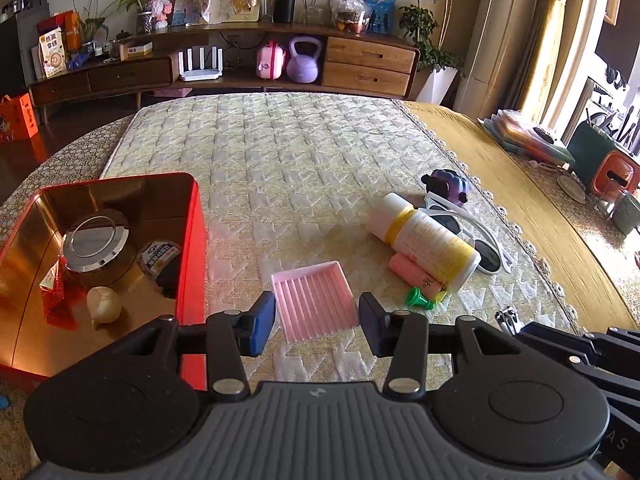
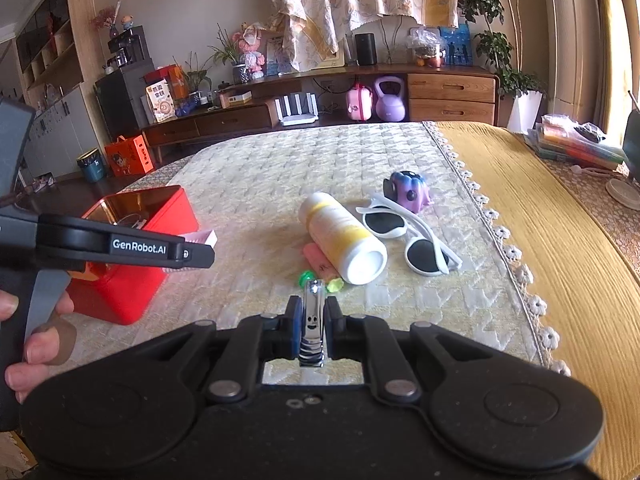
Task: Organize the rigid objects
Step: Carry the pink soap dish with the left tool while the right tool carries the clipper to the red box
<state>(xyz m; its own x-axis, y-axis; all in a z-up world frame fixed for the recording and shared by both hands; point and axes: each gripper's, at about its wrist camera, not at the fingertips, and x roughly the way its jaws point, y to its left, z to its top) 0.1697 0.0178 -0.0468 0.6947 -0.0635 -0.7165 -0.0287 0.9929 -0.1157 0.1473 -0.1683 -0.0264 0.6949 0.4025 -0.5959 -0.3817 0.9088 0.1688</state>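
Observation:
My left gripper [image 1: 318,322] is open, its blue pads on either side of a pink ribbed soap dish [image 1: 314,300] lying on the quilted cloth. A red tin box [image 1: 198,240] at the left holds a round silver lid, a small jar and a cream figurine. My right gripper [image 2: 313,322] is shut on a silver nail clipper [image 2: 312,320] with a smiley face, held above the cloth. Ahead lie a white and yellow bottle [image 2: 340,236], a pink tube [image 2: 316,260], green pieces [image 2: 306,279], white sunglasses [image 2: 404,232] and a purple toy [image 2: 408,190].
The red box also shows in the right wrist view [image 2: 160,216], partly behind the left gripper's body. A yellow cloth [image 2: 540,220] with a lace edge covers the table's right side. A wooden TV cabinet [image 1: 360,64] stands beyond the table.

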